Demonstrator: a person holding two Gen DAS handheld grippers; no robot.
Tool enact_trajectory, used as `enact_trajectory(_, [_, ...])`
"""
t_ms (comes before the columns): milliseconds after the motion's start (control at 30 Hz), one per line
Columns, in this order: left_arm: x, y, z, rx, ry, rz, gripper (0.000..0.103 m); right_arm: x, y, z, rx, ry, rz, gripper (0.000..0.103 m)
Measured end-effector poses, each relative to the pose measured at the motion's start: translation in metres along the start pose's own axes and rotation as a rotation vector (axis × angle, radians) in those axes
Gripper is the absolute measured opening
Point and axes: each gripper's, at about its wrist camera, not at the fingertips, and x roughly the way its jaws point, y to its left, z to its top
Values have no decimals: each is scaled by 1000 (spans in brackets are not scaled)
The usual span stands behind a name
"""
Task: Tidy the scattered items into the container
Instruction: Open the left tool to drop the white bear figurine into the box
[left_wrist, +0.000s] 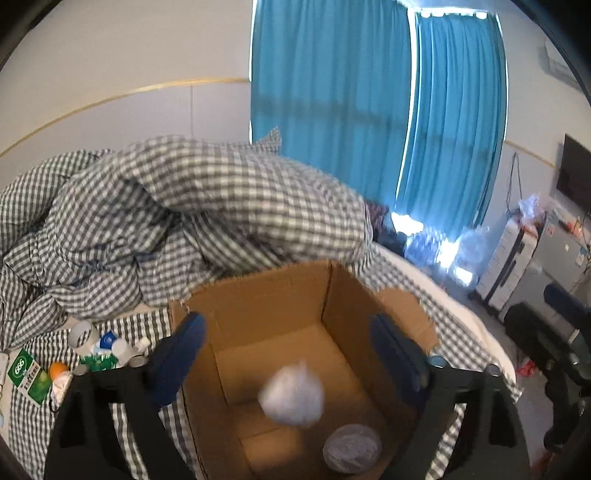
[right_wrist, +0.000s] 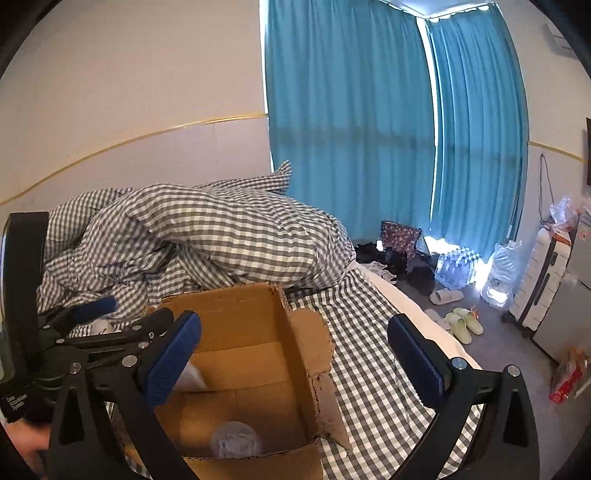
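In the left wrist view, one open cardboard box (left_wrist: 273, 332) is seen on a gingham-checked bed sheet (left_wrist: 454, 332), its flaps torn and ragged at the edges. Two things are seen within its walls: a crumpled white ball (left_wrist: 291, 397), blurred, between the two blue-padded fingers (left_wrist: 181, 358) of the left gripper (left_wrist: 291, 363), and a round clear lid-like disc (left_wrist: 351, 448) lying flat on the box floor. The left gripper is held wide apart over the box, nothing being clasped; whether the ball is touching the floor cannot be told. To the left of the box, a small heap of scattered items (left_wrist: 99, 350) is left on the sheet: one tape roll (left_wrist: 83, 334), one orange ball (left_wrist: 58, 369), one green packet (left_wrist: 27, 373), and several white caps and bottles too small to count. One rumpled checked duvet (left_wrist: 184, 206) is piled behind. In the right wrist view, the same cardboard box (right_wrist: 258, 332) is seen from its right side, with the clear disc (right_wrist: 234, 441) at the bottom and something white partly hidden behind a finger. The right gripper (right_wrist: 291, 354) is spread open and empty, one pad over the box and the other over the sheet (right_wrist: 369, 369). The left gripper (right_wrist: 110, 325) is seen at the left edge. Two blue curtains (right_wrist: 351, 110) are hung behind, and two green slippers (right_wrist: 463, 325) are seen on the floor
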Motion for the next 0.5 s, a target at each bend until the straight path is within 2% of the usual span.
enact_trajectory(267, [-22,52,0,-81,-20,57,101,1,18,1,-1,-1,38,102])
enact_trajectory(367, [-37,82,-6,-112,-30,103,103,3,38,4,-16,-9,70,103])
enact_trajectory(500, [-63,127,-14,-137,-33,210,103,8,76,7,-43,-6,136,103])
